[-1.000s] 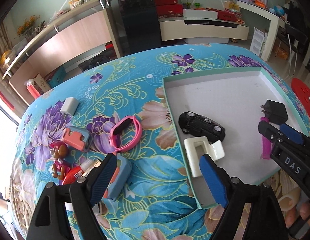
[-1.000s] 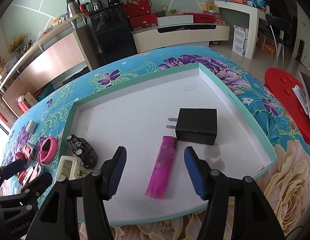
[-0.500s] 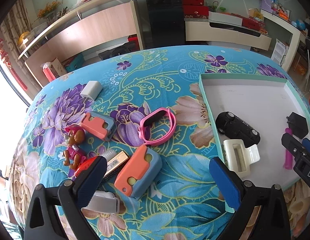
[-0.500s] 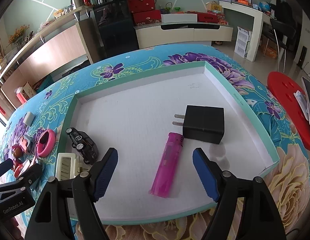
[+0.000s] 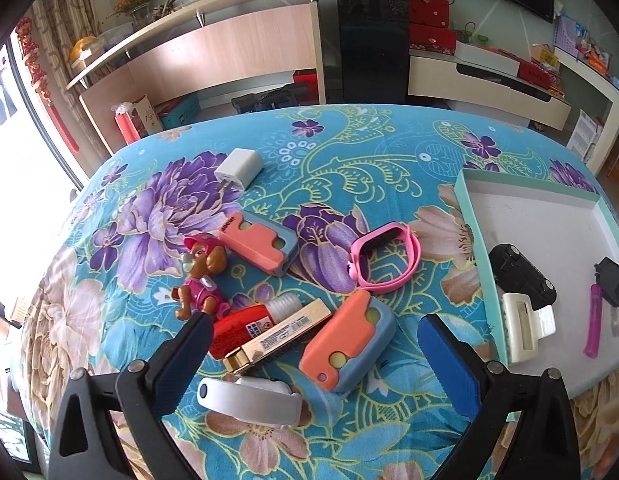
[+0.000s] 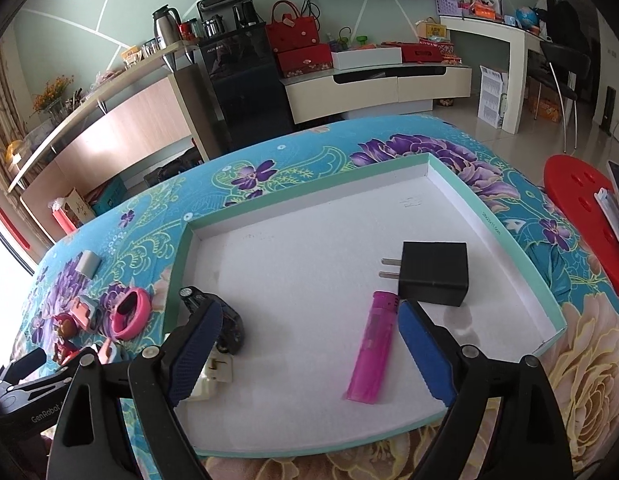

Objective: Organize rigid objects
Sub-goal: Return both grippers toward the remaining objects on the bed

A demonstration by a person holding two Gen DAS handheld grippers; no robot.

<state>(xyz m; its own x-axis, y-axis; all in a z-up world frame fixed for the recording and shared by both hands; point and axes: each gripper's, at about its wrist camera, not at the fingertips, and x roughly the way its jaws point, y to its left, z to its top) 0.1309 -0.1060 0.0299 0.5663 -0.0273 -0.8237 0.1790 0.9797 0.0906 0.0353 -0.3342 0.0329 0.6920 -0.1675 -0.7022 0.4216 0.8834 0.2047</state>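
Tray (image 6: pixel 505 236) holds charger (image 6: pixel 435 274), lighter (image 6: pixel 371 352), toy car (image 5: pixel 521 274), white clip (image 5: pixel 519 328).
Right gripper (image 6: pixel 309 354) low in frame, jaws just widening, nothing gripped; left gripper (image 5: pixel 321 360) spread wide.

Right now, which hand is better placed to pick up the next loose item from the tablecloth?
Left. Its open tool hangs over the loose pile, the orange-and-blue case between its fingers. The right tool sits open over the tray.
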